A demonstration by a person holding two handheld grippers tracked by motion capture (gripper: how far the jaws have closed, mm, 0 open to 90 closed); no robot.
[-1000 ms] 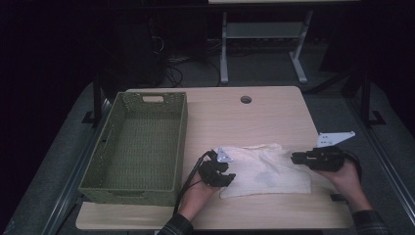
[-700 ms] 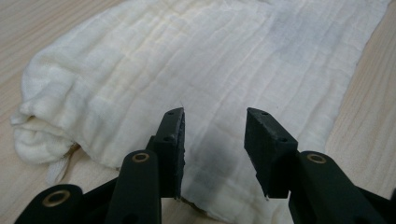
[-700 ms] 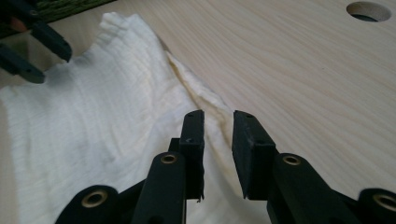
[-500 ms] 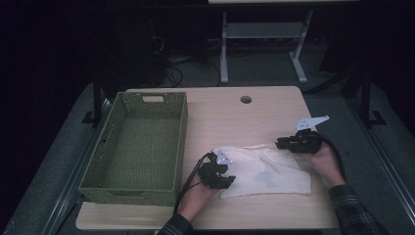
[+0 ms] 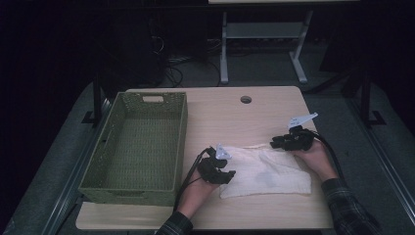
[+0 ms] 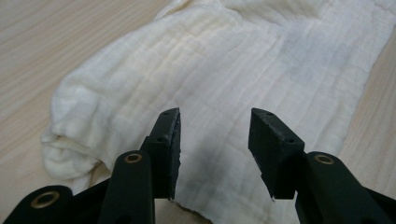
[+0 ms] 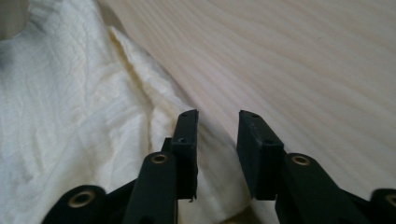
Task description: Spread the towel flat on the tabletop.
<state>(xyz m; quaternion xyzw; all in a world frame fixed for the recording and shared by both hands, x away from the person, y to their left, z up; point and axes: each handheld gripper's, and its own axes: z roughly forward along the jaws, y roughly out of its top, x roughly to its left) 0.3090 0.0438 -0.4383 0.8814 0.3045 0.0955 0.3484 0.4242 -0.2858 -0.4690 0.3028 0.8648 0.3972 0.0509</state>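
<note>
Right gripper has swung in to the cloth's upper-right edge, jaws narrowly open, empty; left gripper's have just been opening, over lower-left corner — both corners lined up for grabbing.

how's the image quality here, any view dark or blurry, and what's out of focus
High view: dim and soft, the room behind the table nearly black. Left gripper view: evenly lit, the cloth weave sharp, faint shadow under the jaws. Right gripper view: bright, the cloth goes soft toward the top left corner.
</note>
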